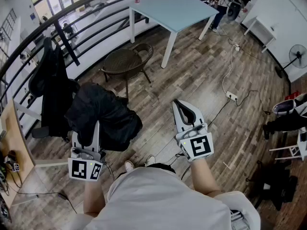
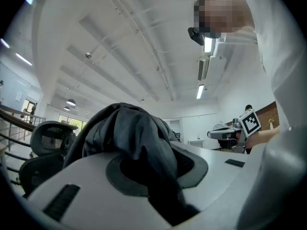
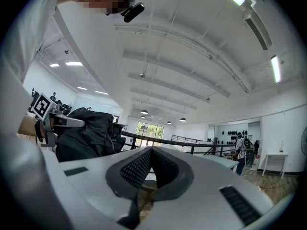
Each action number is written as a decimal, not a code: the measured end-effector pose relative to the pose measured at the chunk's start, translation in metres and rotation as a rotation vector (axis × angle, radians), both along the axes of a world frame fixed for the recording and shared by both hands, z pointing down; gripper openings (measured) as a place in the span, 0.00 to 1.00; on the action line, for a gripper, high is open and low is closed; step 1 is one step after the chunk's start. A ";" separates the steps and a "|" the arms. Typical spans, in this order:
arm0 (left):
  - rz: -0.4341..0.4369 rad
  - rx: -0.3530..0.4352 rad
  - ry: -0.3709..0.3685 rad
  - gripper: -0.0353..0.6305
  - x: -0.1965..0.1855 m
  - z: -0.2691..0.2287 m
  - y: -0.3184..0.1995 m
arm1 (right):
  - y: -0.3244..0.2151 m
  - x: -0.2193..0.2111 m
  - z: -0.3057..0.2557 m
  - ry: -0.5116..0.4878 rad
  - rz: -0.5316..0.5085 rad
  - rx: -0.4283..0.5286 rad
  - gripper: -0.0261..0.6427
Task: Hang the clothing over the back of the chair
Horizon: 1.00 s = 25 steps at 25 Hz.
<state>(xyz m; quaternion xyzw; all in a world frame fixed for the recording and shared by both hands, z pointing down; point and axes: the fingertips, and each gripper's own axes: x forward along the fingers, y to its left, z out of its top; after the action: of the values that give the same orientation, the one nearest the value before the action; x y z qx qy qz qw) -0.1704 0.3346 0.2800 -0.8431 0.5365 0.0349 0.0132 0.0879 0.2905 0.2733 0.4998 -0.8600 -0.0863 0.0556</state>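
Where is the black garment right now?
In the head view the black garment is bunched at lower left, clamped in the left gripper, beside the black office chair.

We find no words we can read, no numbers, no brand names, only black and white square patterns on the left cube (image 1: 85, 169) and the right cube (image 1: 201, 146)

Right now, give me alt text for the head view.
The left gripper grips a bundled black garment above a wood floor; the right gripper is empty. A black office chair stands left, a wicker chair and pale table ahead.
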 end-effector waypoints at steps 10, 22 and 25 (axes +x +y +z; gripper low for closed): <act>-0.034 -0.016 0.001 0.23 0.021 0.001 0.005 | 0.001 0.027 0.013 -0.106 -0.056 -0.055 0.06; -0.051 -0.057 0.015 0.23 0.023 0.026 -0.027 | -0.029 0.028 0.044 -0.095 -0.080 -0.106 0.06; -0.030 -0.073 0.020 0.23 0.022 0.037 -0.056 | -0.049 0.024 0.053 -0.081 -0.069 -0.124 0.06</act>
<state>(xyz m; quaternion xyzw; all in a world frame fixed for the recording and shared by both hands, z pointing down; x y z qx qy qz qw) -0.1484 0.2785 0.3172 -0.8345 0.5500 0.0236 -0.0224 0.1114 0.2413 0.3259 0.4684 -0.8821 -0.0146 0.0485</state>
